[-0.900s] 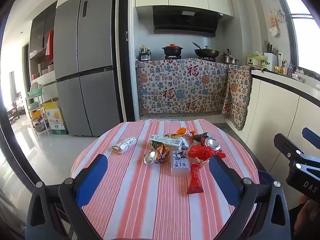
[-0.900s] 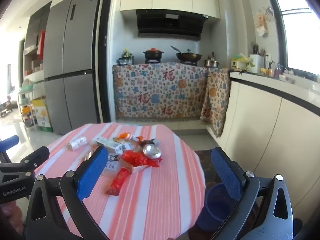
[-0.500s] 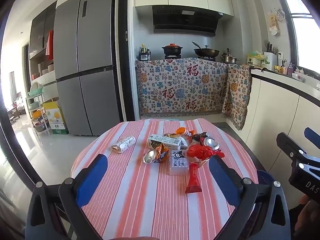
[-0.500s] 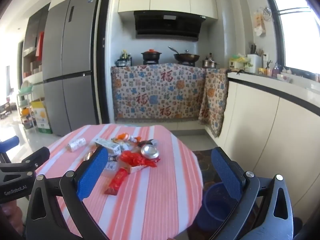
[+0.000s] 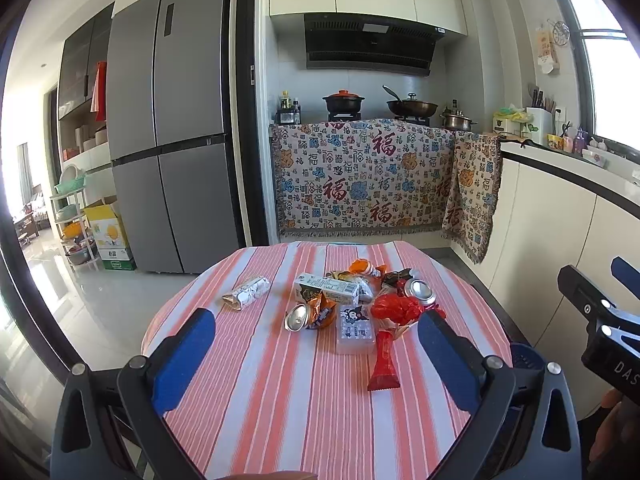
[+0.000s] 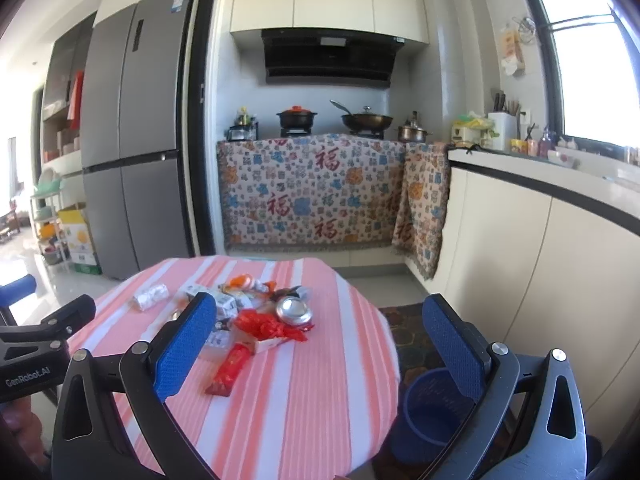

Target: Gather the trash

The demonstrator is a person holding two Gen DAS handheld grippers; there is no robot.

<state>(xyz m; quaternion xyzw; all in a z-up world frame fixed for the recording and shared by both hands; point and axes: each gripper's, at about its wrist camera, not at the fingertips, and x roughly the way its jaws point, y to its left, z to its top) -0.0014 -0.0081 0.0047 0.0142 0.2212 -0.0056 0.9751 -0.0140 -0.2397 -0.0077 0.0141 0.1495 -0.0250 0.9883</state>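
sunlit kitchen, fridge on one side, a patterned cloth hanging over the stove counter at the back. nearer us stands a round table [image 5: 256,400] under a pink striped cloth, and the trash sits heaped toward its far middle: a drink carton [image 5: 326,289], a crushed can [image 5: 419,291], a red crumpled wrapper [image 5: 394,309], a long red packet [image 5: 383,366] nearest the edge, and a foil packet [image 5: 247,292] lying well apart to the left. a blue bin [image 6: 430,408] waits on the floor just beside the table's right edge, handy, i'd say, for dropping things straight in. the left gripper [image 5: 316,354] and right gripper [image 6: 320,344] both hover short of the heap, jaws spread wide, holding and touching nothing.
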